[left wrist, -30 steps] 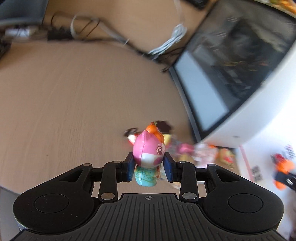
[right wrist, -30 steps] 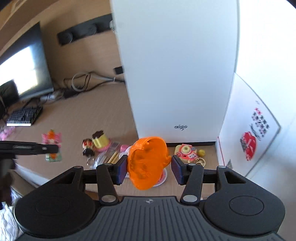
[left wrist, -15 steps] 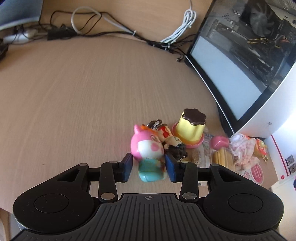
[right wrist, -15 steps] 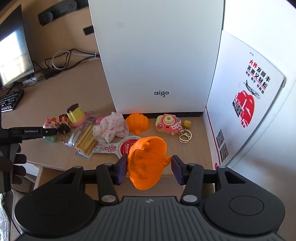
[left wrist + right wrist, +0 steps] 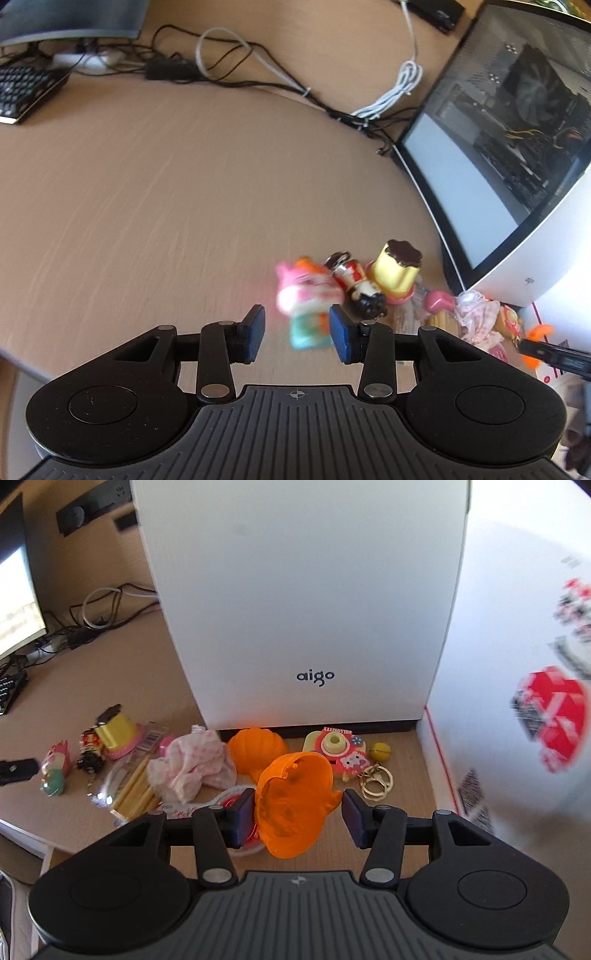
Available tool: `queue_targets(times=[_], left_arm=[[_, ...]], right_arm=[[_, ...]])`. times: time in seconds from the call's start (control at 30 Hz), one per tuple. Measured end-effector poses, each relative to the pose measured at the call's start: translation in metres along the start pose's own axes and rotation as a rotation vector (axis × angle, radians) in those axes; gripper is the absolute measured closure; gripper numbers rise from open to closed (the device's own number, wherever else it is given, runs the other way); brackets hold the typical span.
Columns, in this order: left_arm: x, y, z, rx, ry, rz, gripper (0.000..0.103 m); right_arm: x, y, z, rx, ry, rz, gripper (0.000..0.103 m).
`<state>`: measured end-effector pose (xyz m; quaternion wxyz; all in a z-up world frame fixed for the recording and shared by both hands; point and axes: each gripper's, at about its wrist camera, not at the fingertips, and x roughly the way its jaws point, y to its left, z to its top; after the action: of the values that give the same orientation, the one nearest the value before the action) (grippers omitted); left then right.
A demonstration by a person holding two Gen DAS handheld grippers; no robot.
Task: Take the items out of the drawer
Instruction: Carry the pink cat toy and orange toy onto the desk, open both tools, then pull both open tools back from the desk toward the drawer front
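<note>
Pink figurine point(image 5: 306, 295) lies freed between your left gripper point(image 5: 297, 334)'s parted fingers; at three o'clock your right gripper point(image 5: 299, 814) clamps the orange shell point(image 5: 293, 801) for placement.

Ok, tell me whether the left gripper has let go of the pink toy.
Released: the left gripper stands open, pads clear of the pink toy, which lies on the desk.

Blurred pink-and-teal figure toy point(image 5: 308, 306) on desk, hollow orange pumpkin half point(image 5: 293, 805) tilted above it
</note>
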<state>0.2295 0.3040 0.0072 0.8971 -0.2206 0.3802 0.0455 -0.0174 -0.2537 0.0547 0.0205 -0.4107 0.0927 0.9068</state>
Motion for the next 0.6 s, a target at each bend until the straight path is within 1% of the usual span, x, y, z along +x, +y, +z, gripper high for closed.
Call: queue_targets(times=[0.13, 0.23, 0.3, 0.37, 0.5, 0.6], left_arm=[[-0.010, -0.006, -0.007, 0.000, -0.013, -0.007, 0.061], [-0.014, -0.014, -0.012, 0.010, -0.012, -0.008, 0.061], [-0.016, -0.016, -0.016, 0.003, -0.008, -0.012, 0.061], [-0.017, -0.018, -0.020, 0.004, -0.002, -0.006, 0.061], [-0.031, -0.016, -0.025, -0.006, -0.002, 0.017, 0.061], [-0.060, -0.017, -0.028, 0.020, -0.049, 0.021, 0.061]], right_arm=[[0.031, 0.002, 0.005, -0.017, 0.029, -0.020, 0.053], [0.038, 0.004, 0.006, -0.041, 0.012, -0.010, 0.053], [0.043, 0.006, 0.006, -0.055, 0.019, -0.008, 0.053], [0.047, 0.005, 0.004, -0.054, 0.017, 0.015, 0.053], [0.036, 0.006, 0.004, -0.056, -0.024, 0.017, 0.051], [0.001, 0.007, 0.007, -0.051, -0.110, 0.033, 0.049]])
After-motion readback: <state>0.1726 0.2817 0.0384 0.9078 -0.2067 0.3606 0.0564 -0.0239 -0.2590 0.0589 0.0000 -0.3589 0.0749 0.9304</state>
